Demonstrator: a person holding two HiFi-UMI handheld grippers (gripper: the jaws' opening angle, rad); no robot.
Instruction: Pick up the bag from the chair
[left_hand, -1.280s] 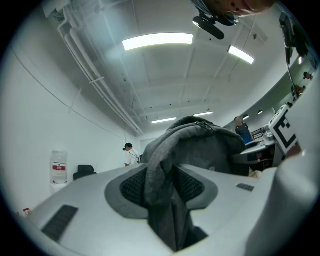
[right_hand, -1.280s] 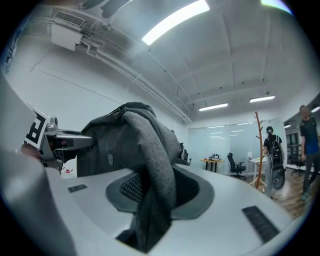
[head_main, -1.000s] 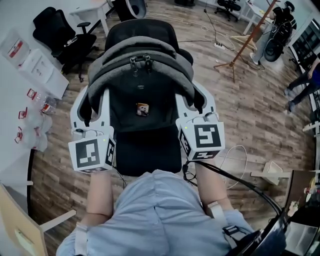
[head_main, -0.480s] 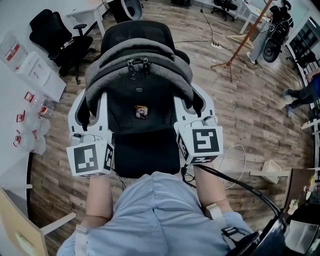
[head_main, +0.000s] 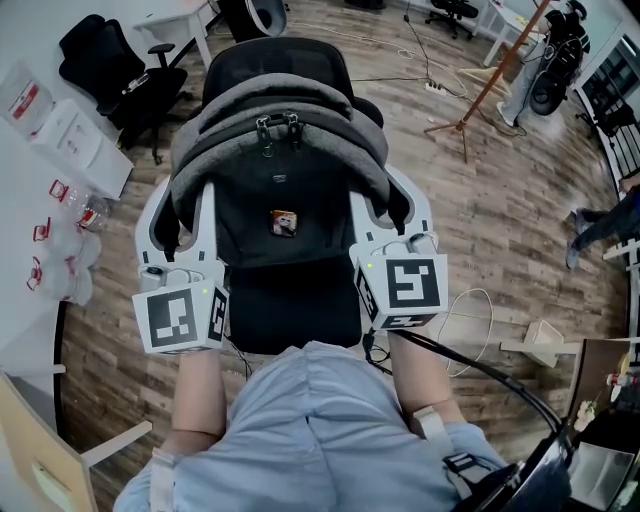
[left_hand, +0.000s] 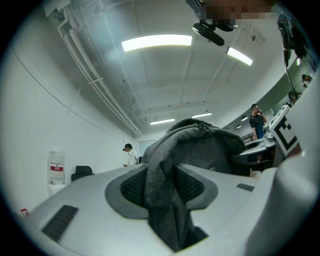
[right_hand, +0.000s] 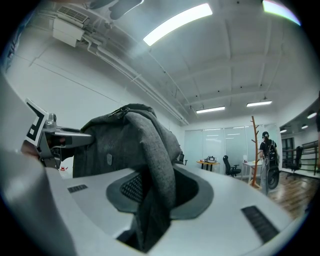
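Observation:
A grey and black backpack (head_main: 280, 110) hangs in front of a black office chair (head_main: 292, 305), with its seat showing below the bag. My left gripper (head_main: 186, 205) is shut on the bag's left shoulder strap (left_hand: 161, 195), which runs down between the jaws in the left gripper view. My right gripper (head_main: 385, 198) is shut on the right shoulder strap (right_hand: 159, 170) in the same way. The bag's zip pulls (head_main: 278, 126) sit at its top. A small badge (head_main: 284, 222) shows on the bag's dark back panel.
A second black office chair (head_main: 120, 70) stands at the back left beside white boxes (head_main: 70, 140). A wooden coat stand (head_main: 490, 80) is at the back right. A white cable (head_main: 470, 312) loops on the wood floor. A person (head_main: 600, 225) is at the right edge.
The bag and both grippers shifted slightly left and up in view a second ago, then held still. The person at the right edge has moved.

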